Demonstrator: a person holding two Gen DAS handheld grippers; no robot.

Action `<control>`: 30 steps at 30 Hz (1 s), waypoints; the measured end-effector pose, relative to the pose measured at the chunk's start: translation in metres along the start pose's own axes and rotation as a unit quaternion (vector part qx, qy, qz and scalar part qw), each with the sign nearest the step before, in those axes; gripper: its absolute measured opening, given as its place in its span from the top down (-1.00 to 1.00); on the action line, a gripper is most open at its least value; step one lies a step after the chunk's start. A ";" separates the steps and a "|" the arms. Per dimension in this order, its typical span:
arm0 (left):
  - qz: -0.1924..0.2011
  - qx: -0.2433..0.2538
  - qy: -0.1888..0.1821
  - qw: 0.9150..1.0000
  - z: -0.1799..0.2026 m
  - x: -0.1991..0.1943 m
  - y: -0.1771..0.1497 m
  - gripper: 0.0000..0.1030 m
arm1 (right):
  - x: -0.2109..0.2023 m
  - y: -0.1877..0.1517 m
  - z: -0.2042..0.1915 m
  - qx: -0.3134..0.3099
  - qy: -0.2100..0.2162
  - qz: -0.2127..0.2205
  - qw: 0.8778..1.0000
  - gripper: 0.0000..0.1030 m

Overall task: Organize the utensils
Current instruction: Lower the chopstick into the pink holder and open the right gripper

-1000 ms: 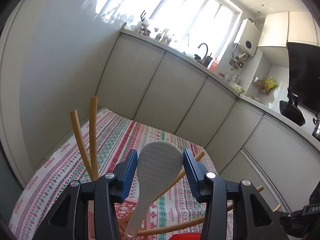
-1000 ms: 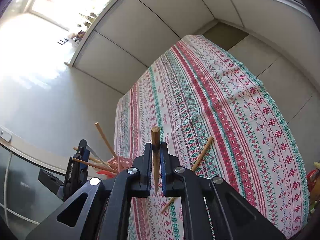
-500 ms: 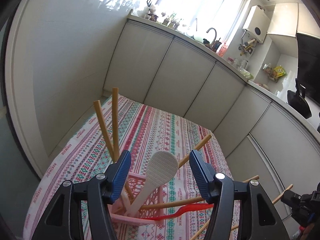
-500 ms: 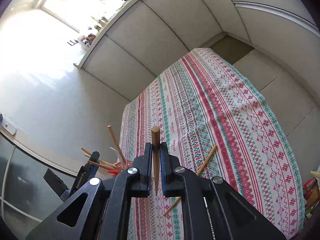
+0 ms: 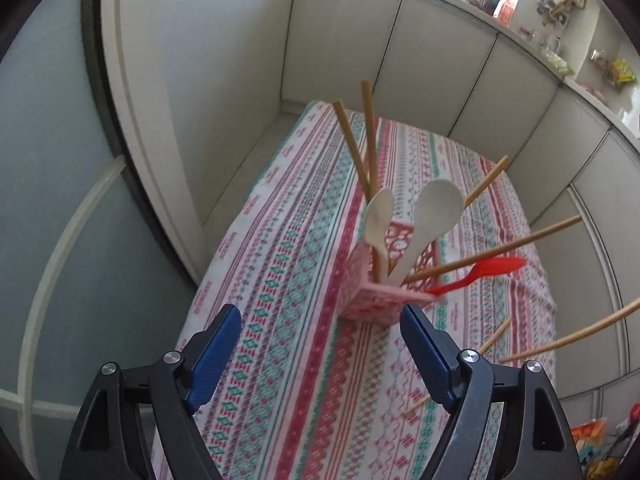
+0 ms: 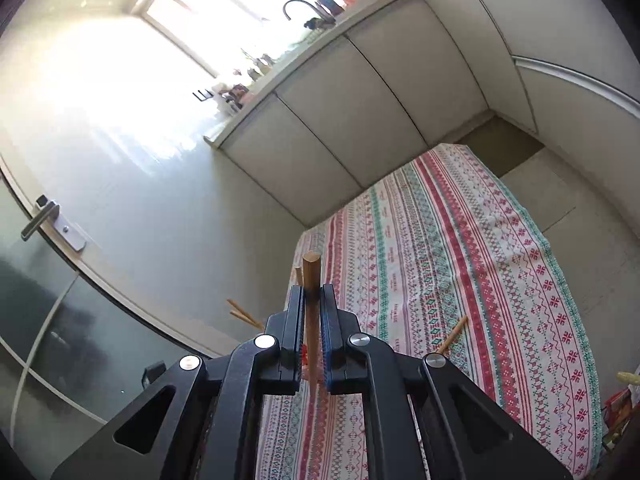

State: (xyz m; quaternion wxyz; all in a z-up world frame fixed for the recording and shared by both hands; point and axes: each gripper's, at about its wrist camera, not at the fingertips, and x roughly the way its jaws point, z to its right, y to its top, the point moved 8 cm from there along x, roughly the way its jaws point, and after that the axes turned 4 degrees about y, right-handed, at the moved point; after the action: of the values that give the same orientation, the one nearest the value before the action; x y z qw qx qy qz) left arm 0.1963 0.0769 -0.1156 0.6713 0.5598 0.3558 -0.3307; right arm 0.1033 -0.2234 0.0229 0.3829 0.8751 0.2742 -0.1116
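A pink lattice basket [image 5: 380, 300] stands on the patterned tablecloth [image 5: 288, 280]. It holds a white rice paddle [image 5: 436, 208], a cream spoon [image 5: 378, 216], a red spoon [image 5: 480, 272] and several wooden chopsticks [image 5: 370, 140]. My left gripper [image 5: 320, 320] hangs on the near side of the basket, its jaws opening with nothing between them. In the right wrist view my right gripper [image 6: 312, 292] is shut on a wooden chopstick [image 6: 311, 276], held upright above the cloth. One loose chopstick [image 6: 452, 334] lies on the cloth.
Pale cabinet fronts [image 5: 440, 80] wall in the table's far side and right side. A glass door with a metal handle [image 6: 40, 216] stands to the left. A long chopstick [image 5: 580, 328] reaches in from the right edge. Packets [image 5: 592, 436] lie off the table's near right corner.
My left gripper let go of the rice paddle, which now rests in the basket, then drew back, tipped downward and spread wider. My right gripper rose with its chopstick.
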 end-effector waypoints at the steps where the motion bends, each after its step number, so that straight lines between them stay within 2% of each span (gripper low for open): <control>1: -0.008 0.000 0.007 1.000 -0.005 0.002 -0.006 -0.63 | 0.000 0.000 -0.006 -0.004 0.004 0.003 1.000 0.85; 6: -0.044 0.003 0.016 0.999 -0.022 0.016 -0.029 -0.63 | 0.008 -0.002 -0.034 -0.020 0.024 0.008 0.999 0.85; 10: -0.053 0.014 0.011 0.998 -0.027 0.019 -0.033 -0.63 | 0.024 -0.004 -0.060 -0.052 0.027 0.019 0.998 0.85; 15: -0.055 0.015 -0.001 0.998 -0.032 0.017 -0.033 -0.63 | 0.066 -0.016 -0.091 -0.115 0.001 0.026 0.993 0.85; 21: -0.063 0.017 -0.015 0.998 -0.033 0.020 -0.035 -0.63 | 0.122 -0.045 -0.113 -0.206 -0.044 0.016 0.977 0.85; 30: -0.067 0.017 -0.026 0.997 -0.031 0.022 -0.036 -0.63 | 0.169 -0.076 -0.116 -0.262 -0.064 -0.008 0.963 0.85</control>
State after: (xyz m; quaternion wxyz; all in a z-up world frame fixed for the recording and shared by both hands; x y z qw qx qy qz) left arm 0.1747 0.1006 -0.1565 0.6470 0.5374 0.3689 -0.3955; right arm 0.1979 -0.0295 -0.0130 0.6147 0.7329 0.2755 -0.0947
